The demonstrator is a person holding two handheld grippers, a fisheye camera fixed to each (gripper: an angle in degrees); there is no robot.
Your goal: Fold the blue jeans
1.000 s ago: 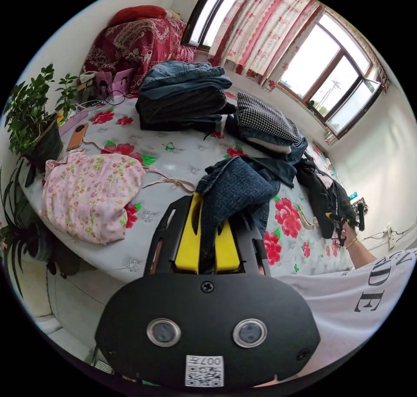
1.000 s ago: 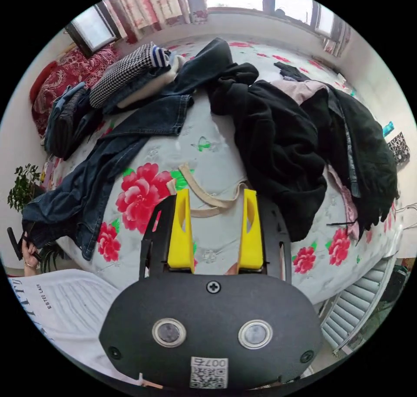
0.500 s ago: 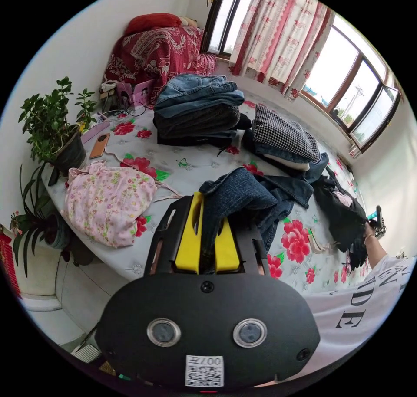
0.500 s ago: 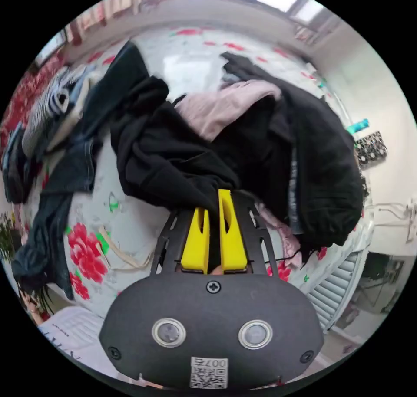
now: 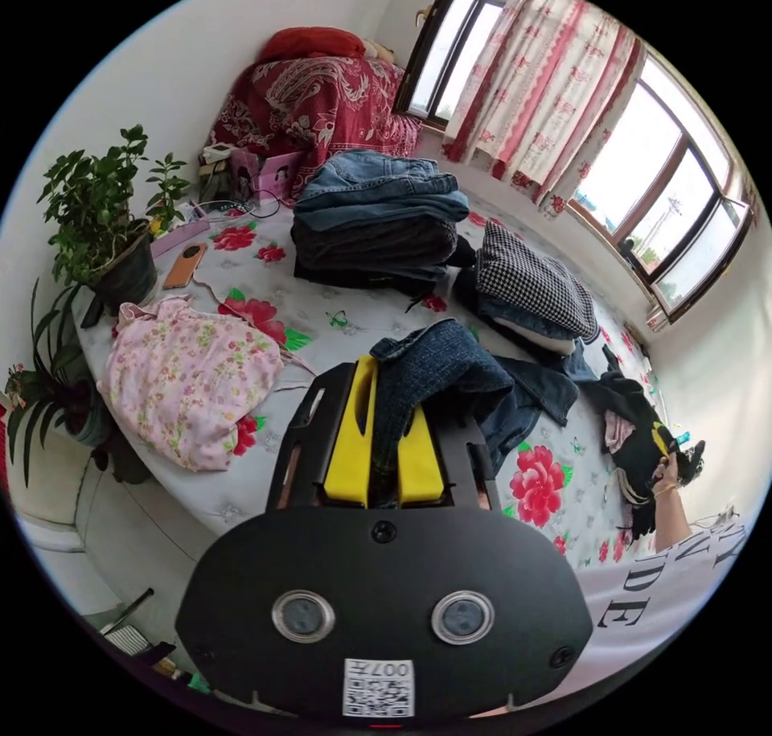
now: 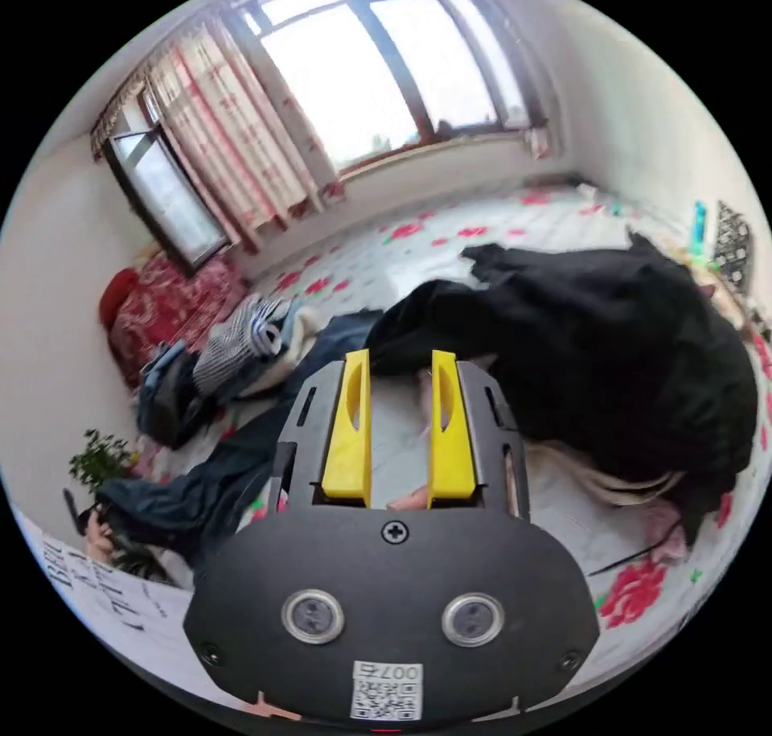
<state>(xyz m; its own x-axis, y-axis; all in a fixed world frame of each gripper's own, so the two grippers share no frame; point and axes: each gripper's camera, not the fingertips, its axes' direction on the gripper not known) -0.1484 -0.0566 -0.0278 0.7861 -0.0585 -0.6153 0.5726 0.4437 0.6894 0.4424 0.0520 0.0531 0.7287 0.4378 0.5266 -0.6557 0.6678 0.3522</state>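
Observation:
The dark blue jeans (image 5: 450,366) lie crumpled on the flowered bed sheet (image 5: 346,322), one end lifted. My left gripper (image 5: 388,390) is shut on that lifted denim, which drapes over the right jaw. In the right gripper view the jeans (image 6: 217,487) stretch away to the lower left, toward a hand at the frame edge. My right gripper (image 6: 400,356) stands open with nothing between its jaws, its tips just short of the black clothes heap (image 6: 627,342). A hand holds the right gripper (image 5: 671,450) at that black heap (image 5: 635,422).
A stack of folded jeans (image 5: 378,221) and a houndstooth garment on folded clothes (image 5: 535,285) sit mid-bed. A pink floral garment (image 5: 189,374), a phone (image 5: 183,255) and a potted plant (image 5: 100,221) are at the left. Red bedding (image 5: 322,100) lies by the curtained windows (image 6: 386,76).
My right gripper has let go of the black garment it pinched half a second ago and stands open; its view has tilted up toward the window. The left gripper keeps its hold.

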